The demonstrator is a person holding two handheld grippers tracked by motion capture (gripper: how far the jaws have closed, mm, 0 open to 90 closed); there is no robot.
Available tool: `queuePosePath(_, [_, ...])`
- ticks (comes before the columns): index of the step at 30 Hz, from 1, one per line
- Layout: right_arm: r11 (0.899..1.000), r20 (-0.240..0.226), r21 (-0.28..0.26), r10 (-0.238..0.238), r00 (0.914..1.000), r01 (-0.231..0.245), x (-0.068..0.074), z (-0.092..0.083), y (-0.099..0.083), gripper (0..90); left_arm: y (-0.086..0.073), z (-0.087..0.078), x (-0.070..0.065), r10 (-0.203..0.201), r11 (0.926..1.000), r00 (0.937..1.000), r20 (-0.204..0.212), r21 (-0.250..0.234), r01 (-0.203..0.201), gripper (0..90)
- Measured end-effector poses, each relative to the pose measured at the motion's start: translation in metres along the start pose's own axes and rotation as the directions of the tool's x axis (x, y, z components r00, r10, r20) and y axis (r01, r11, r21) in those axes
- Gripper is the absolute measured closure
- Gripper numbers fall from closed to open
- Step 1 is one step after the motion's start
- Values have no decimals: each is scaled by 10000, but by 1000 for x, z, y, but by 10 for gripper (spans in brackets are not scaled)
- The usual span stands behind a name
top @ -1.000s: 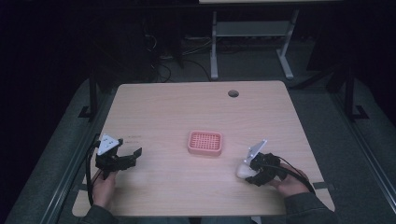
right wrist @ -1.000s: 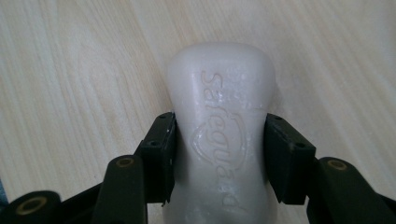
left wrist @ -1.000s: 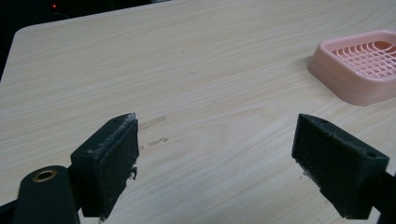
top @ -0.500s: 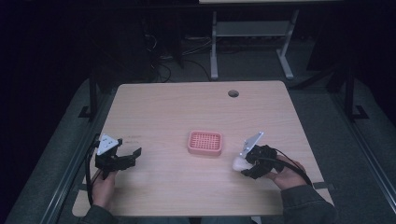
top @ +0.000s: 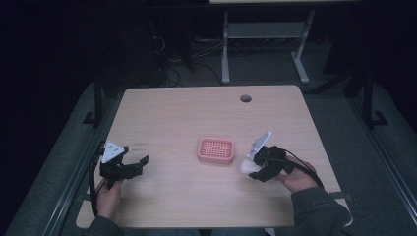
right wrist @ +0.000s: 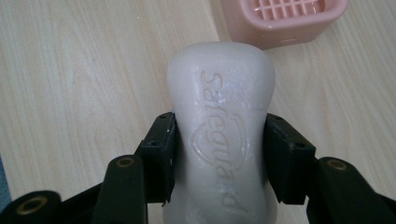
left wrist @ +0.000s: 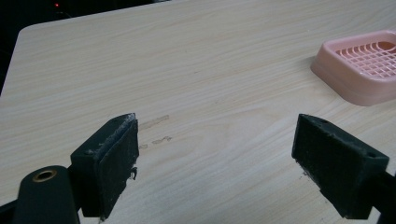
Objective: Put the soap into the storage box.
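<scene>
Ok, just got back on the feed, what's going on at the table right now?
A person is working at the wooden table with a gripper in each hand. The right gripper is clamped on a white bar of soap stamped "Safeguard", held just short of the pink soap dish, which has nothing in it. The left gripper is open over bare table at the person's left, holding nothing. My guess is that the soap goes into the dish next.

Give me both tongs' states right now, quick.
Left tongs: open, holding nothing, over the wooden table.
Right tongs: shut on the white embossed soap bar.
</scene>
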State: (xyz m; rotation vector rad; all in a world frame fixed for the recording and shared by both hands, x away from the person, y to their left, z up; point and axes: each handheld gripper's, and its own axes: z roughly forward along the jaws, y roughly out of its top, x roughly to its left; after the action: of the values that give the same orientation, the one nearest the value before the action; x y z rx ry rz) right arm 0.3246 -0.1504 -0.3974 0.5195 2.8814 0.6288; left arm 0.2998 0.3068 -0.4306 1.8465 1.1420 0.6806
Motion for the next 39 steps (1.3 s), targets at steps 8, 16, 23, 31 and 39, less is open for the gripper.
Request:
queuePosePath(8, [9999, -97, -60, -158, 9998, 157, -4, 2, 11, 484, 0, 0, 0, 6, 10000, 10000, -13, -14, -6, 142])
queuePosePath(16, [9993, -202, 15, -382, 9991, 382, -9, 6, 26, 484, 0, 0, 0, -90, 9999, 10000, -24, -98, 90, 142])
queuePosePath(23, [9990, -314, -37, -439, 9985, 438, -13, 8, 34, 484, 0, 0, 0, -80, 9999, 10000, -29, -120, 79, 142])
queuePosePath(31, [9984, -353, 79, -555, 9978, 558, -18, 14, 45, 484, 0, 1, 1, -108, 9999, 9999, -28, -129, 108, 142])
queuePosePath(39, [9981, -506, -97, -615, 9968, 610, -23, 18, 55, 484, 0, 0, 1, -161, 9998, 9999, -57, -127, 160, 142])
